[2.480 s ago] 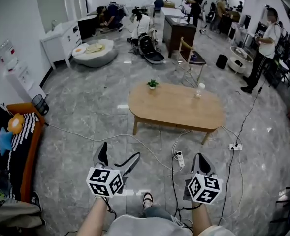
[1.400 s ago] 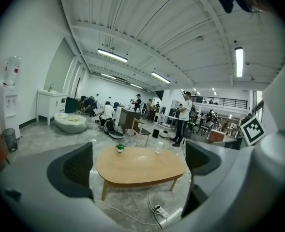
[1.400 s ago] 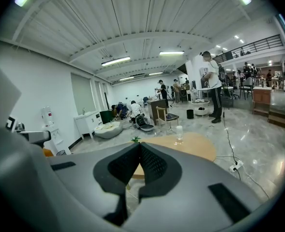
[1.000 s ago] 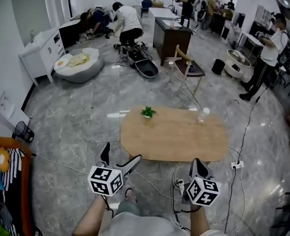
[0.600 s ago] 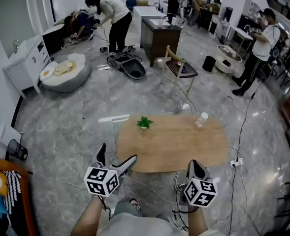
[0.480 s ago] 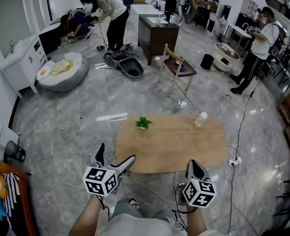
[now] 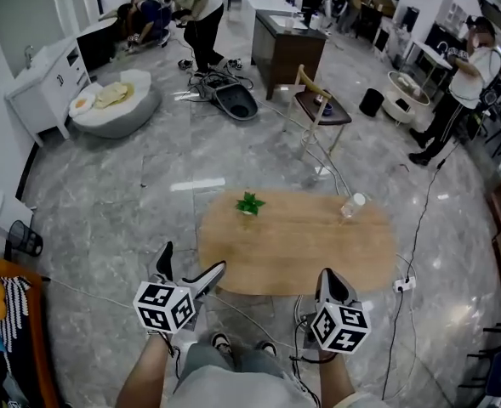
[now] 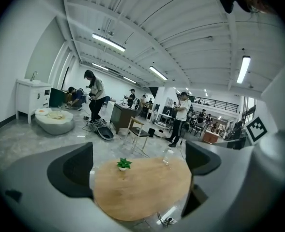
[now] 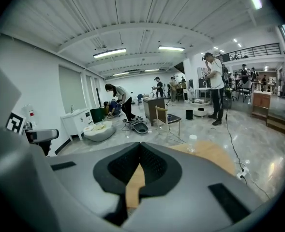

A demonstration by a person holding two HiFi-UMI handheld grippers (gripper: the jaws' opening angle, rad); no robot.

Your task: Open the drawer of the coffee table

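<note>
The coffee table (image 7: pixel 297 245) stands at 12 o'clock from both grippers, with its long axis running 9 to 3 o'clock. Its drawer cannot be seen; probably the top hides it. The right gripper (image 7: pixel 328 277), jaws almost together on nothing, is nearer the middle of the near edge. The left gripper (image 7: pixel 192 260), jaws wide apart and empty, is toward the 9 o'clock end.

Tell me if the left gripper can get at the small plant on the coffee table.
Probably yes: the left gripper hangs open and empty short of the coffee table, and the plant stands alone with bare tabletop around it.
</note>
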